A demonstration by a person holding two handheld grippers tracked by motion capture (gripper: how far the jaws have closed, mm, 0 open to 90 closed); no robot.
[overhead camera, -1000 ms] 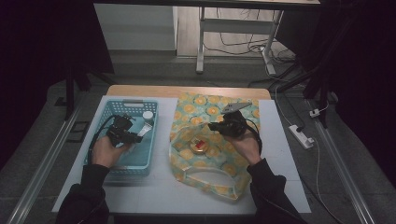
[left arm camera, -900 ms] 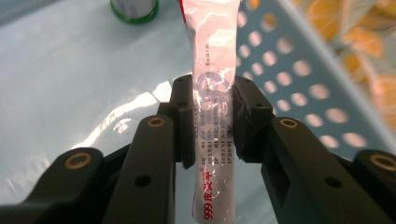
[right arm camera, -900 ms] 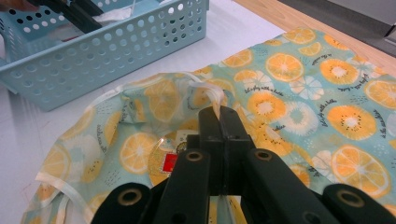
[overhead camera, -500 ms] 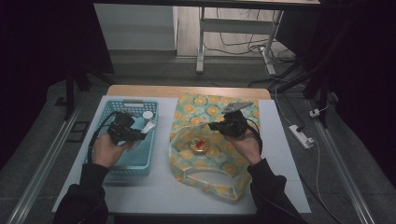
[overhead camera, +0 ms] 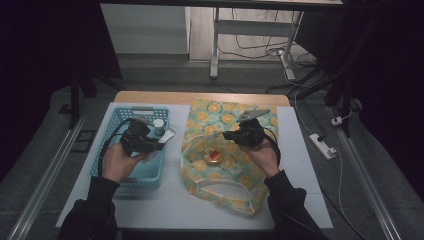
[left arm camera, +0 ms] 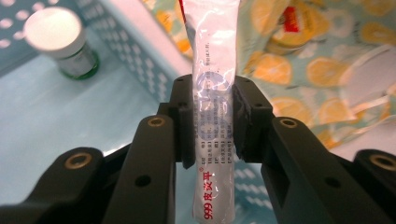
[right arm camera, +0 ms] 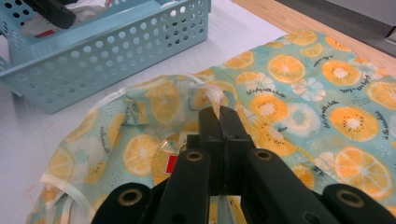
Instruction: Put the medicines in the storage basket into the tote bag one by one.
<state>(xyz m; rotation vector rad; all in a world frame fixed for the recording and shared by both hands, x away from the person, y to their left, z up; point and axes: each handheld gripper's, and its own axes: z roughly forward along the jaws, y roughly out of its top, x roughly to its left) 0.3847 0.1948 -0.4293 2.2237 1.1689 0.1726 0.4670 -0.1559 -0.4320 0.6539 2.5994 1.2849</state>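
The white tube stands upright in the middle of the left gripper view, clamped between the two black jaws of the left gripper, which press on its flat sides. Red print reading 999 runs along its lower end, at the bottom centre of that frame, and its upper end rises past the top edge. In the high view the left gripper sits left of centre, over the right-hand wall of the blue basket, with the pale tube poking out toward the fruit-print bag.

A small bottle with a white cap stands on the basket floor in the upper left of the left gripper view; in the high view the same bottle shows near the basket's upper right corner.

The right gripper is closed on the bag's white-trimmed edge, its jaws pressed together at the centre of the right gripper view and lifting the rim. In the high view this gripper lies right of centre, above the bag's mouth. A round yellow tin with a red label lies inside the bag, just below and left of it. The bag spreads over the white table, with the basket in the upper left of that frame.
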